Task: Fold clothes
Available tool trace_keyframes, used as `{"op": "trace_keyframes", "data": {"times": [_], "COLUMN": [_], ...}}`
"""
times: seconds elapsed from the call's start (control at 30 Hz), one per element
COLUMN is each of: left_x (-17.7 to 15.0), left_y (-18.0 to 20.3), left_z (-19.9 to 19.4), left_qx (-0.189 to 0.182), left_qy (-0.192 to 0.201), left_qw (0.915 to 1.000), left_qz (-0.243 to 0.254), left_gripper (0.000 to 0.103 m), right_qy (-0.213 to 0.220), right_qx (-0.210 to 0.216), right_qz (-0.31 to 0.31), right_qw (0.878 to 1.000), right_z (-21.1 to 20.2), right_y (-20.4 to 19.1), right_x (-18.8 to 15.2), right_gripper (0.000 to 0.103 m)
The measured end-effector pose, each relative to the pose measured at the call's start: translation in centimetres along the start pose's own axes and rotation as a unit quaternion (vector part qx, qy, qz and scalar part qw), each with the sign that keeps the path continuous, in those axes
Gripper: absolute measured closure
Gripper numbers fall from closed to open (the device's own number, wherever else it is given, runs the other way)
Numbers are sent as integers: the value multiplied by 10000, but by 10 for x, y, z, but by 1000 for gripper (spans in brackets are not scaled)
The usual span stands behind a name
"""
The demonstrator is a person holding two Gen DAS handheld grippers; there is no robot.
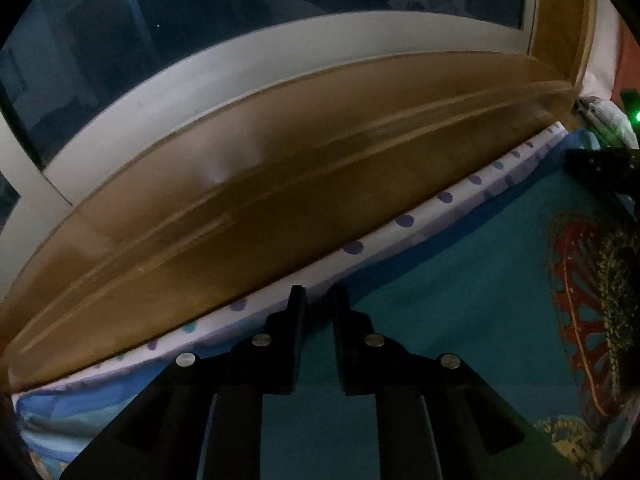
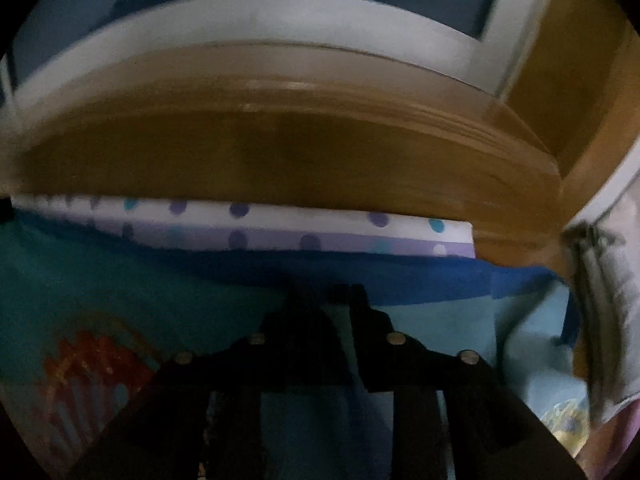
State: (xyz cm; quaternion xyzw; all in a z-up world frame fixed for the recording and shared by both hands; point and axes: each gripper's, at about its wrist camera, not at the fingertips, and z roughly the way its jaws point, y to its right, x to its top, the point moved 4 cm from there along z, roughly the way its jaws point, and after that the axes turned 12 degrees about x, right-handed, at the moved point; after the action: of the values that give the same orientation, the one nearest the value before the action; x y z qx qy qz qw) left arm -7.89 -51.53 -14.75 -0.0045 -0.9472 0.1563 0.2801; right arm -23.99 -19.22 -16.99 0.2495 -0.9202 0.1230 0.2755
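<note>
Wooden sill (image 1: 280, 184) borders teal garment (image 1: 460, 280) under left gripper (image 1: 318, 300).

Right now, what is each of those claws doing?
Left gripper: open a little, holding nothing, over the teal shirt.
Right gripper: too dark and blurred to tell.

Your right gripper (image 2: 326, 296) hangs low over the teal garment (image 2: 100, 280), jaws close together with only a slim gap; whether cloth sits between them is too dim to tell. Just past the tips lie a blue fabric edge (image 2: 400, 276) and the polka-dot sheet (image 2: 280, 224) under the wooden sill (image 2: 280, 152).
</note>
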Motion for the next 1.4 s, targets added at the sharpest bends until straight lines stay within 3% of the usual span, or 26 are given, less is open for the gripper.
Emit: {"op": "trace_keyframes", "data": {"times": [0.1,0.23,0.37,0.5,0.77,0.97,1.03,1.17,1.23,1.3,1.33,1.4], "left_x": [-1,-5,-9,-9,-9,-10,-18,-23,-21,-20,-19,-20], "left_y": [5,12,21,28,29,29,13,-13,-15,-17,-19,-22], "left_z": [-4,14,33,31,33,32,23,11,6,-1,-5,-16], "left_qx": [80,186,228,387,155,153,218,214,93,-40,-95,-189], "left_qy": [52,-199,-261,-91,-169,-149,-144,-181,-195,-189,-186,-139], "left_qw": [9999,9994,9991,9988,9997,9996,9996,9996,9996,9994,9991,9983], "left_qz": [101,231,245,271,-11,-198,-127,-59,-155,-299,-373,-531], "left_gripper": [90,90,90,90,90,90,90,90,90,90,90,90], "right_qy": [150,178,54,-39,-222,441,618,129,-179,-496,-630,-636], "right_qx": [211,437,283,569,1167,347,127,886,1369,1825,1947,1775], "right_qz": [309,414,302,606,1239,1896,2035,1066,593,229,81,-224], "right_qw": [9992,9980,9991,9965,9852,9803,9770,9903,9886,9817,9788,9818], "right_z": [-16,-36,-42,-51,-70,-111,-122,-97,-73,-44,-28,-3], "right_y": [11,18,32,40,56,98,103,25,-23,-71,-89,-111], "right_x": [5,8,14,15,18,23,24,20,13,6,4,3], "right_gripper": [63,50,47,47,47,47,47,51,62,65,66,68]}}
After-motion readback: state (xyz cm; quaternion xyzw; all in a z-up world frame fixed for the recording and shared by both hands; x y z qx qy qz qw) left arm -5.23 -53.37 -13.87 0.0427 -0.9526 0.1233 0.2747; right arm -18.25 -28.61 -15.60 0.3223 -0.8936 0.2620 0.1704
